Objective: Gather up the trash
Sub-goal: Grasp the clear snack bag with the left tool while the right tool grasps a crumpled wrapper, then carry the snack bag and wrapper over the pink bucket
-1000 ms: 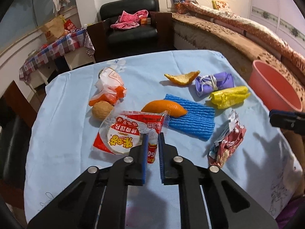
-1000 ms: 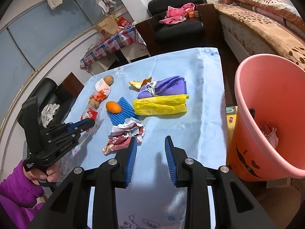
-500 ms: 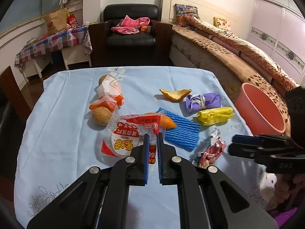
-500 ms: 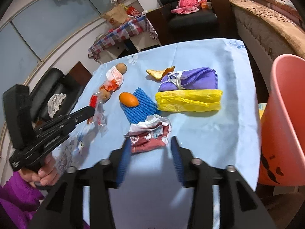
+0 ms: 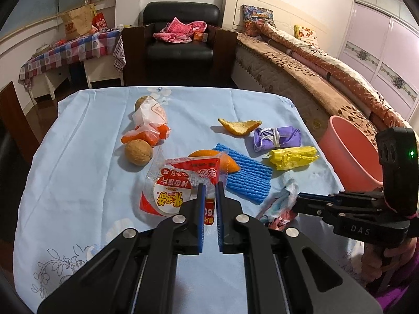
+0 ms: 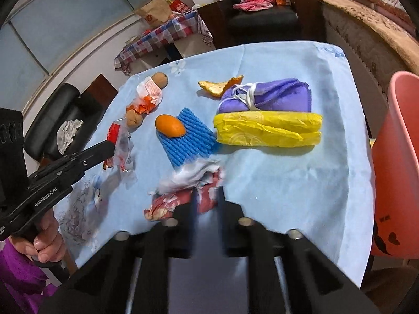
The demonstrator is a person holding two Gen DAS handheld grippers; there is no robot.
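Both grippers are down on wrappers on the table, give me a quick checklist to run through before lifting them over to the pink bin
1. Left gripper shut on the red and white snack wrapper: ok, its edge sits between the fingers.
2. Right gripper shut on the crumpled red wrapper: ok, its jaws have just been closing and the wrapper is between them, though that view is blurred.
3. Snack wrapper free to lift: not ok, it overlaps the orange peel on the blue foam net.
4. Pink bin at the right table edge: ok.
5. Room inside the bin: cannot tell.
6. Path past the yellow bag: ok.
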